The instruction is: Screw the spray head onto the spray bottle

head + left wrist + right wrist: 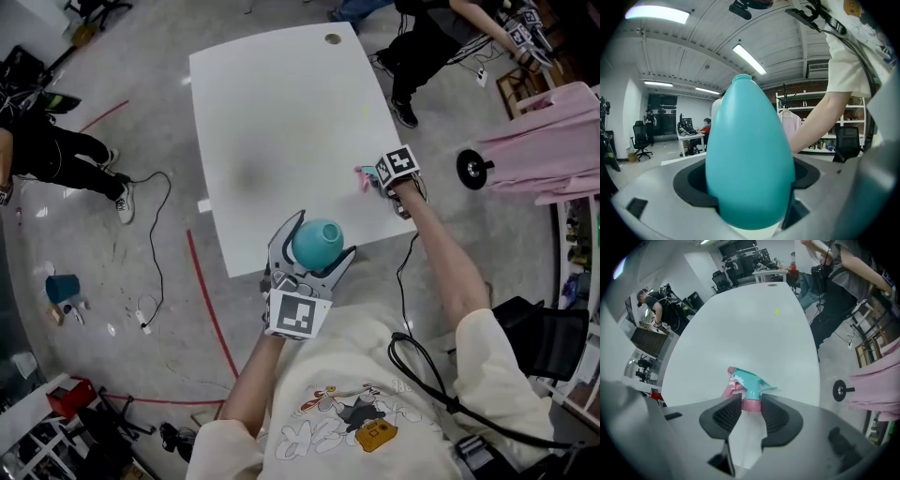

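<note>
The left gripper [323,236] is clenched on the teal bottle [750,159], its dark pads pressing the bottle's sides, and holds it in the air above the near edge of the white desk [281,112], the bottle's neck pointing away from the gripper. The right gripper [751,404] points steeply down at the desk's right edge, close to the near right corner, where the spray head [747,383] lies on the desk. Its pads sit against both sides of the head's pink collar, grasping it, with the teal nozzle and pink trigger sticking out beyond the jaws.
</note>
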A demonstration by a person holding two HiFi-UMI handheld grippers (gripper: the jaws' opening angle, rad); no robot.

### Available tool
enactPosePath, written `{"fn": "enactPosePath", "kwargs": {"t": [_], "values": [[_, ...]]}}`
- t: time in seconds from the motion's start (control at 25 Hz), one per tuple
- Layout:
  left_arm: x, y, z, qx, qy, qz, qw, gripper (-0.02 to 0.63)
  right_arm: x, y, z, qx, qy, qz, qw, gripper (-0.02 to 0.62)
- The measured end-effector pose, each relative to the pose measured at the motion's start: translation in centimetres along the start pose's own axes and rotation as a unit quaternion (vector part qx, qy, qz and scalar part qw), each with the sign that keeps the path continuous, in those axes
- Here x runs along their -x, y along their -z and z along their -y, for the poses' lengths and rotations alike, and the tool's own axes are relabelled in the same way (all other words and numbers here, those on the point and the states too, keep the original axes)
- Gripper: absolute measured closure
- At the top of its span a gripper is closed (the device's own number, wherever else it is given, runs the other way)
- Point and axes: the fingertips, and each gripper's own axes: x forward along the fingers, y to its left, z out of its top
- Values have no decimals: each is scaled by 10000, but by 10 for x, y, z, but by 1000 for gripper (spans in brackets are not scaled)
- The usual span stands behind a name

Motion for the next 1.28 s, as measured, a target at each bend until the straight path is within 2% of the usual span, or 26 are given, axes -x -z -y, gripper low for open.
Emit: {"fn": "enactPosePath", "kwargs": {"t": [0.2,0.36,0.56,0.68,0.76,0.8,0.88,1.04,1.2,1.28], "values": [[-16,-1,3,-32,93,11,10000,158,2,-1,-16,413,36,-27,9991,463],[-20,1,7,-5,148,-1,9999,158,21,-18,-54,815,-131,288,9962,465],[-24,6,7,83,56,-33,9999,158,81,-55,-110,1277,-595,1246,9821,465],[-31,10,6,103,9,-85,9999,158,146,-82,-149,1476,-1066,2125,9601,465],[-34,11,3,179,-17,-142,9997,158,203,-97,-178,1697,-1310,2802,9357,465],[-35,11,0,250,-36,-179,9995,158,233,-104,-193,1814,-1417,3181,9197,465],[-38,11,-8,412,-75,-258,9988,158,291,-116,-221,2023,-1590,3964,8813,465],[-42,-1,-16,586,-135,-356,9976,158,384,-120,-254,2299,-1707,5348,7950,465],[-40,-17,-23,564,-215,-359,9975,158,454,-114,-272,2223,-1954,6312,7170,465],[-34,-17,-27,554,-237,-412,9973,158,482,-106,-286,2248,-2005,6569,6912,465]]}}
